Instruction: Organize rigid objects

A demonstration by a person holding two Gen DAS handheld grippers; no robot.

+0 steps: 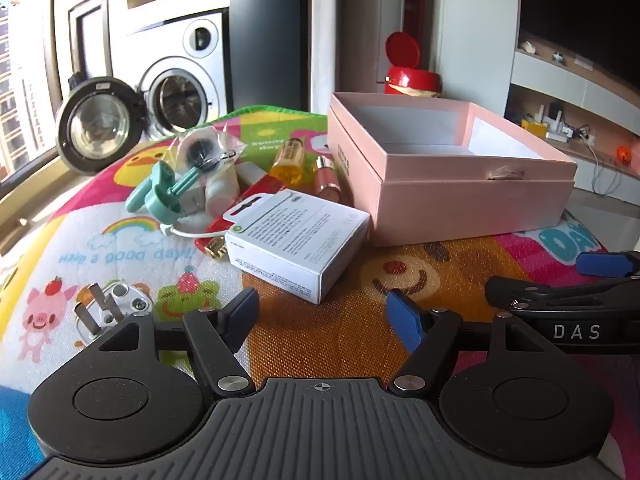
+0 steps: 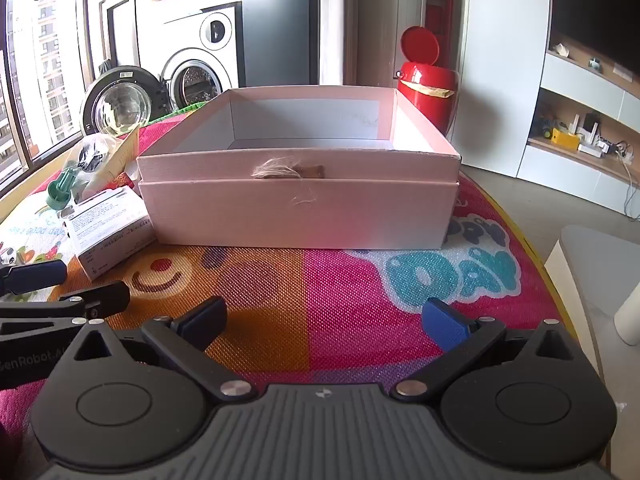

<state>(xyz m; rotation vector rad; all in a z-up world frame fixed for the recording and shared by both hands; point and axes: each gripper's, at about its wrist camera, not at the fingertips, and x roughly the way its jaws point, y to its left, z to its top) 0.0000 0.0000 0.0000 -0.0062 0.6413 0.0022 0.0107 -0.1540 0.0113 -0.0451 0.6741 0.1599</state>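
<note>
The left gripper (image 1: 324, 312) tilts downward, jaws spread wide with nothing between its blue pads (image 1: 406, 320). The right gripper (image 2: 324, 320) sits just beside it, likewise tilted down, jaws wide apart and empty, blue pads (image 2: 446, 322) clear

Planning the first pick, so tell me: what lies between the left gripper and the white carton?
Only bare mat lies between the left gripper and white carton, per the left wrist view.

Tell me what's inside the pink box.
The pink box looks empty: bare white walls and a strip of floor show. Its near wall hides the front floor, so something flat there can't be ruled out.
</note>
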